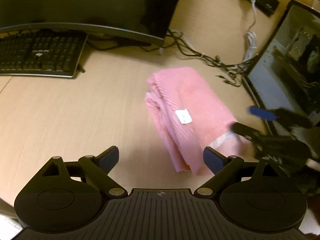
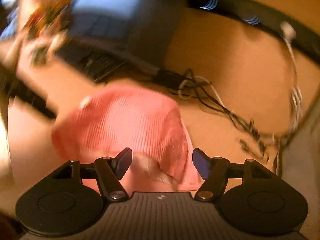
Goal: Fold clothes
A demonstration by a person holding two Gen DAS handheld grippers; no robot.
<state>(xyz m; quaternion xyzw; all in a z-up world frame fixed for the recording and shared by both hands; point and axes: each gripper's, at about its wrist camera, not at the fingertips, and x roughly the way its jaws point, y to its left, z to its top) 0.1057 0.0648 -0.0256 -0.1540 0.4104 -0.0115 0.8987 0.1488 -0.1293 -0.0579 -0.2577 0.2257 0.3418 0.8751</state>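
The folded pink cloth [image 1: 186, 118] is lying on the desk [image 1: 80, 110], just ahead-right of the left claw [image 1: 161, 158], gaping wide. The right claw [image 2: 162, 162], also wide, is hovering at its near edge.

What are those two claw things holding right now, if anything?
Nothing. The left gripper is open over the bare table; the right gripper is open too, the folded pink garment lying loose between its fingers.

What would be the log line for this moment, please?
task: fold clothes | pink garment: folded on desk | left claw: open | right claw: open
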